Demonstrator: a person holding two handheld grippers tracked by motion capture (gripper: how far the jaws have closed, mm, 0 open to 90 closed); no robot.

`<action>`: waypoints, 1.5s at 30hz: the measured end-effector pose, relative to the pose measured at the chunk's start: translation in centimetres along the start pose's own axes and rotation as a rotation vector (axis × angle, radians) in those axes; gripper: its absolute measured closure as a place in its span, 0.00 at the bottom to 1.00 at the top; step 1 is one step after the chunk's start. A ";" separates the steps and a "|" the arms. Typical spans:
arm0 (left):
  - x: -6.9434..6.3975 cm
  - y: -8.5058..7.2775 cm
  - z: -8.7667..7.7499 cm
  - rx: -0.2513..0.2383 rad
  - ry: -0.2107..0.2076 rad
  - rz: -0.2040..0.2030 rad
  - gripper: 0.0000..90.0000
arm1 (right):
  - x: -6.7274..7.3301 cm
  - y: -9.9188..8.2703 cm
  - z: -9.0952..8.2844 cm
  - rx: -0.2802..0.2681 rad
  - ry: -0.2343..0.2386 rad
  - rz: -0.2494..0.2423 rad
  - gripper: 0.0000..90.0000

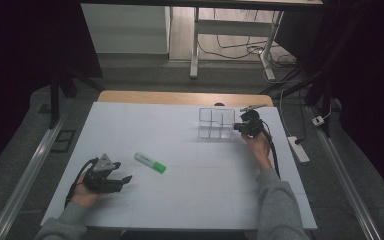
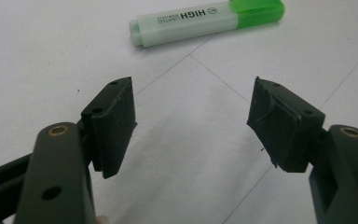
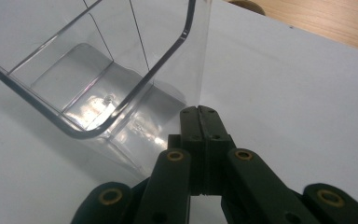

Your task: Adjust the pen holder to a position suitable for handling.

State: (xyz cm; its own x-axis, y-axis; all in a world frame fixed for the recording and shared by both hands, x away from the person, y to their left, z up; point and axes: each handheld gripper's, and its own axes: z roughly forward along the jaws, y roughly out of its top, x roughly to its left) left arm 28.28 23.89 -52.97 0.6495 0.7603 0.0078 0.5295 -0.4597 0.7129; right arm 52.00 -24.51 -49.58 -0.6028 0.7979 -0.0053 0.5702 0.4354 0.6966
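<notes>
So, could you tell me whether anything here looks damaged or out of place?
One thing: in the left gripper view, the pad on one jaw of the left gripper looks torn and ragged along its edges, unlike the cleaner one opposite. The green highlighter lies capped on the table, and the clear organizer stands upright.

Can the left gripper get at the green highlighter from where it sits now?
Probably yes. The left gripper is open and faces the highlighter, which lies flat a little beyond the jaws. Bare white table lies between them, with nothing in the way.
</notes>
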 end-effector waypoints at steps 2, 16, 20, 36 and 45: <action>0.0 0.0 0.0 0.000 0.001 -0.001 0.35 | 0.3 0.2 0.2 0.001 0.004 -0.004 1.00; 0.0 0.0 0.1 0.005 0.002 0.002 0.35 | 2.5 1.1 1.5 0.012 0.022 -0.015 1.00; 0.0 0.0 0.1 0.004 0.003 0.001 0.35 | 3.1 1.4 1.9 0.016 0.026 -0.025 1.00; 0.1 0.0 0.1 0.004 0.003 -0.002 0.35 | 5.8 2.3 3.3 0.037 0.065 -0.088 1.00; 0.1 0.0 0.1 0.004 0.001 0.002 0.35 | 6.2 2.4 3.6 0.043 0.067 -0.100 1.00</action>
State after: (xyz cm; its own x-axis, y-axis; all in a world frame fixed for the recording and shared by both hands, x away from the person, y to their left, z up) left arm 28.39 23.94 -53.05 0.6497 0.7601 0.0099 0.5308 -0.4630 0.7098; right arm 51.59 -17.00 -50.54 -0.6931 0.7204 -0.0246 0.5279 0.5305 0.6633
